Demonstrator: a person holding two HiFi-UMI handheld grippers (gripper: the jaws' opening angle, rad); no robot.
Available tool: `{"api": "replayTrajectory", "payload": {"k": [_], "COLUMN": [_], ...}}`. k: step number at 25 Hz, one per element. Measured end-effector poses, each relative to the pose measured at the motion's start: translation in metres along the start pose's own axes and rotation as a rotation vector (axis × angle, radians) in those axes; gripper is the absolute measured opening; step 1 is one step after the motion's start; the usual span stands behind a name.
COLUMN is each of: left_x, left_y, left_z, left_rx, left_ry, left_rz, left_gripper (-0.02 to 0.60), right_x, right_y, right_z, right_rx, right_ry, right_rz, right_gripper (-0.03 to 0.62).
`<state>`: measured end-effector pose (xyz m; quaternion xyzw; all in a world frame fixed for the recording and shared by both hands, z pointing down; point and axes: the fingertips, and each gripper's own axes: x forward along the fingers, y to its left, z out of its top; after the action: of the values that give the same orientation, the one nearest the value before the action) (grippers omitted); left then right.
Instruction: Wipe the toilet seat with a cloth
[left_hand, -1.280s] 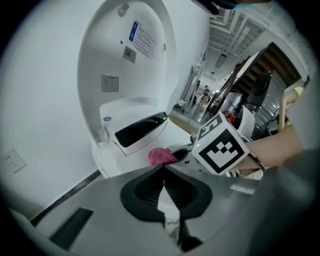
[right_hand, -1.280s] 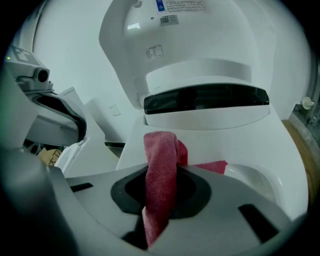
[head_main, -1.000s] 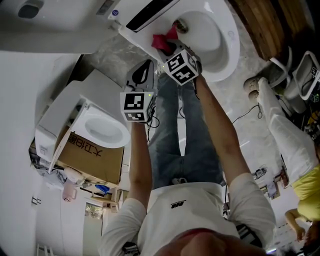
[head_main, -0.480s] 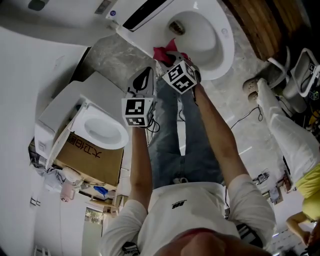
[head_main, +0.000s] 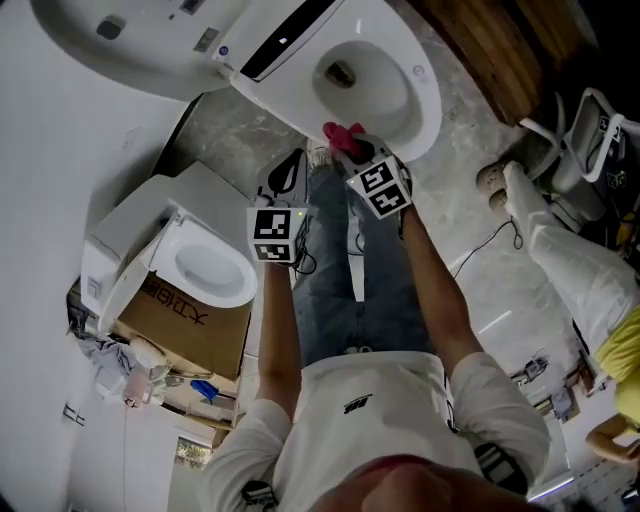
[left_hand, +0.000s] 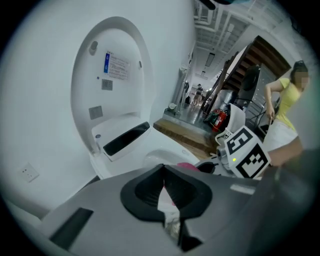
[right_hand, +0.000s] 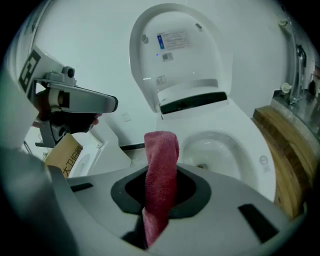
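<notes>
The white toilet stands with its lid (right_hand: 175, 55) raised and its seat rim (head_main: 425, 110) around the bowl. My right gripper (head_main: 352, 152) is shut on a red cloth (head_main: 342, 136), held at the near edge of the rim. In the right gripper view the red cloth (right_hand: 161, 160) sticks up from between the jaws of the right gripper (right_hand: 160, 189), in front of the seat rim (right_hand: 250, 145). My left gripper (head_main: 288, 172) hangs to the left beside the toilet, apart from it. In its own view the left gripper (left_hand: 164, 172) is shut with nothing in it.
A second toilet (head_main: 205, 265) sits on a cardboard box (head_main: 190, 320) at the left. A person in white trousers (head_main: 560, 260) stands at the right near a chair (head_main: 590, 130). A wooden platform (head_main: 500, 50) runs behind the toilet. A cable (head_main: 480, 235) lies on the floor.
My right gripper has drawn the red cloth back from the bowl's left rim to its near edge. The left gripper has hardly moved. The head view has shifted.
</notes>
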<state>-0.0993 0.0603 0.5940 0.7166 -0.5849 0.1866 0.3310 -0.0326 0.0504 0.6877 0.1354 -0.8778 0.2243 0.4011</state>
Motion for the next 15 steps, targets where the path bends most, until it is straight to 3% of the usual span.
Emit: {"api": "replayTrajectory", "payload": {"k": [7, 15], "left_x": [-0.040, -0.107], "left_y": [-0.049, -0.098], "left_z": [0.089, 0.204], "left_rx": [0.076, 0.142], "left_ry": [-0.069, -0.185], "left_rz": [-0.053, -0.083], "left_gripper": [0.011, 0.011], "right_x": [-0.133, -0.286], "right_y": [-0.020, -0.014], "right_z": [0.050, 0.150], "right_rx": [0.036, -0.004], "right_ry": [-0.146, -0.349], "right_rz": [-0.144, -0.260], "right_gripper": [0.051, 0.051]}}
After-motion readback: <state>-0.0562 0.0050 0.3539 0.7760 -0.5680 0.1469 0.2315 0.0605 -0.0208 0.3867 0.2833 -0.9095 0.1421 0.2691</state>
